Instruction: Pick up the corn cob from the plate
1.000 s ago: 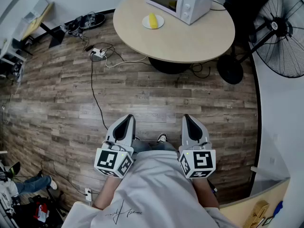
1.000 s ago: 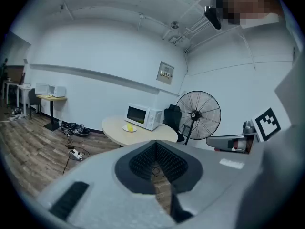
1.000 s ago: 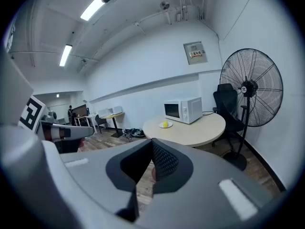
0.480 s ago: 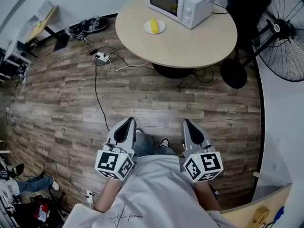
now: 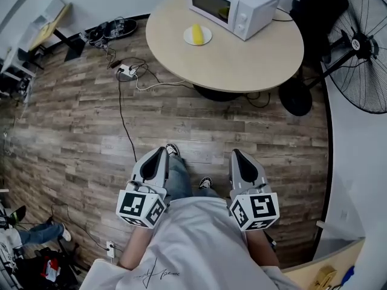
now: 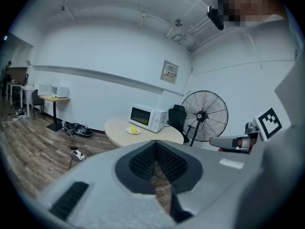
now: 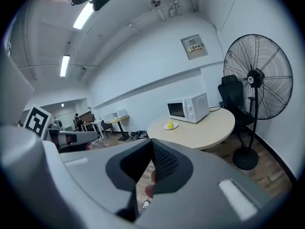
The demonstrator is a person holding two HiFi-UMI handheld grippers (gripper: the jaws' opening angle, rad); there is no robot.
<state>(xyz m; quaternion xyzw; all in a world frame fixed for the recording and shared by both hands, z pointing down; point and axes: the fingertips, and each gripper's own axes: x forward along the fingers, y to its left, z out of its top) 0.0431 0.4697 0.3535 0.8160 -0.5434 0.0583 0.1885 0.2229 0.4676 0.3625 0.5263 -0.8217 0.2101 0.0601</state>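
The yellow corn cob (image 5: 195, 32) lies on a small white plate (image 5: 204, 39) on the round beige table (image 5: 242, 53), far ahead of both grippers. It also shows small in the left gripper view, corn cob (image 6: 133, 128), and in the right gripper view, corn cob (image 7: 170, 124). My left gripper (image 5: 162, 153) and right gripper (image 5: 237, 154) are held side by side close to the person's body, over the wooden floor, pointing toward the table. Both have their jaws together with nothing between them.
A white microwave (image 5: 234, 2) stands on the table right of the plate. A large standing fan (image 5: 363, 47) and a dark chair (image 5: 314, 11) are at the right. A power strip with cables (image 5: 126, 70) lies on the floor left of the table.
The person has stepped toward the table, one foot now forward between the grippers. Both grippers moved along with the body and stayed shut.
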